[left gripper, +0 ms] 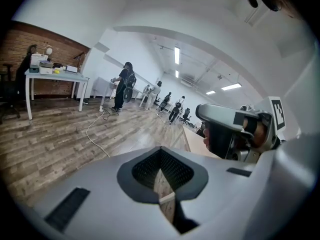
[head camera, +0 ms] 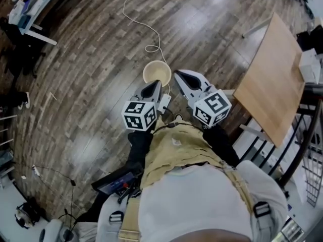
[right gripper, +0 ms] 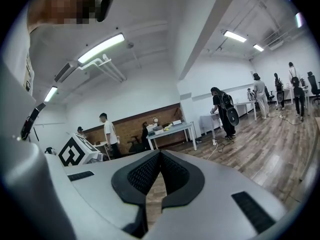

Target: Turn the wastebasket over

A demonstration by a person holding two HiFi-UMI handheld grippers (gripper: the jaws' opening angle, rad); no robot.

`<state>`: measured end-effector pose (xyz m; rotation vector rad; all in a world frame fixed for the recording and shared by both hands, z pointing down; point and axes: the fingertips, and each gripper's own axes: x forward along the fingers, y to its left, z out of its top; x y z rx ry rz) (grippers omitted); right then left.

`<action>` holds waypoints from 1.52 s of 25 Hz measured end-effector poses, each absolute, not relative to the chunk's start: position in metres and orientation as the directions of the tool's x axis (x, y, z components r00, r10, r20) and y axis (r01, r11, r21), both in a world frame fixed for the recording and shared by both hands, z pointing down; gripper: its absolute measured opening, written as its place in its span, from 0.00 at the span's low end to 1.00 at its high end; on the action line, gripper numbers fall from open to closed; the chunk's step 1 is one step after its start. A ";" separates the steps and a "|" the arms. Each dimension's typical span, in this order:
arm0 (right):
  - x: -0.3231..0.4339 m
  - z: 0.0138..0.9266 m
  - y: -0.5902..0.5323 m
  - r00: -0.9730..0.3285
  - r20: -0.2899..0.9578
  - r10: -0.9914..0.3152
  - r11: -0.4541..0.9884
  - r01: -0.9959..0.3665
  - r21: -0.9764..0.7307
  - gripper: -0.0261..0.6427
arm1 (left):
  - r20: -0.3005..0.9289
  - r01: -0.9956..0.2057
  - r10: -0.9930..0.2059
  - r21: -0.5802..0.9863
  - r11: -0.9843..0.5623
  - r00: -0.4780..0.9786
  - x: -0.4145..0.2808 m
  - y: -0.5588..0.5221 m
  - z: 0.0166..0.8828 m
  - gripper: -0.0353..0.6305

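Observation:
The wastebasket [head camera: 157, 73] is a small cream bucket that stands upright on the wooden floor, its round mouth facing up. My left gripper [head camera: 156, 83] hangs just in front of its near rim, jaws shut and empty. To the basket's right, close beside its rim, my right gripper [head camera: 176, 73] is also shut with nothing held. In the left gripper view the shut pads [left gripper: 161, 151] point across the room, and the right gripper [left gripper: 235, 129] shows at the right. The right gripper view shows its own shut pads [right gripper: 160, 153]. The basket is in neither gripper view.
A wooden table [head camera: 275, 79] stands at the right, close to my right arm. A white cable [head camera: 146, 34] trails over the floor beyond the basket. A desk [head camera: 30, 14] sits at the far left. Several people [right gripper: 222, 111] stand farther off in the room.

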<state>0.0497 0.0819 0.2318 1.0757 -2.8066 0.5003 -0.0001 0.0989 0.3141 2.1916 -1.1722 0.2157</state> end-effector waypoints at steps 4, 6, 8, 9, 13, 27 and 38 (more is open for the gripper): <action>-0.004 0.232 0.054 -0.765 0.213 -0.608 0.718 -0.645 -0.264 0.07 | 0.421 -0.796 -0.694 0.466 -0.387 0.584 -0.044 0.067 0.315 0.06; -0.031 0.235 0.048 -0.783 0.220 -0.582 0.736 -0.622 -0.267 0.07 | 0.429 -0.795 -0.691 0.479 -0.372 0.582 -0.062 0.058 0.322 0.06; -0.051 0.237 0.044 -0.799 0.223 -0.558 0.752 -0.601 -0.270 0.07 | 0.440 -0.795 -0.684 0.485 -0.365 0.583 -0.075 0.048 0.328 0.06; -0.057 0.239 0.040 -0.805 0.226 -0.549 0.758 -0.593 -0.272 0.07 | 0.447 -0.796 -0.678 0.483 -0.365 0.583 -0.079 0.042 0.332 0.06; -0.054 0.260 0.022 -0.806 0.271 -0.526 0.747 -0.591 -0.305 0.07 | 0.486 -0.806 -0.659 0.477 -0.351 0.575 -0.079 0.022 0.347 0.06; -0.029 0.374 -0.070 -0.814 0.422 -0.399 0.754 -0.553 -0.355 0.07 | 0.670 -0.887 -0.621 0.451 -0.094 0.406 -0.116 -0.008 0.461 0.06; 0.023 0.673 -0.027 -0.701 0.678 -0.221 0.738 -0.575 -0.354 0.07 | 0.839 -0.909 -0.357 0.348 -0.229 0.411 -0.101 0.056 0.673 0.06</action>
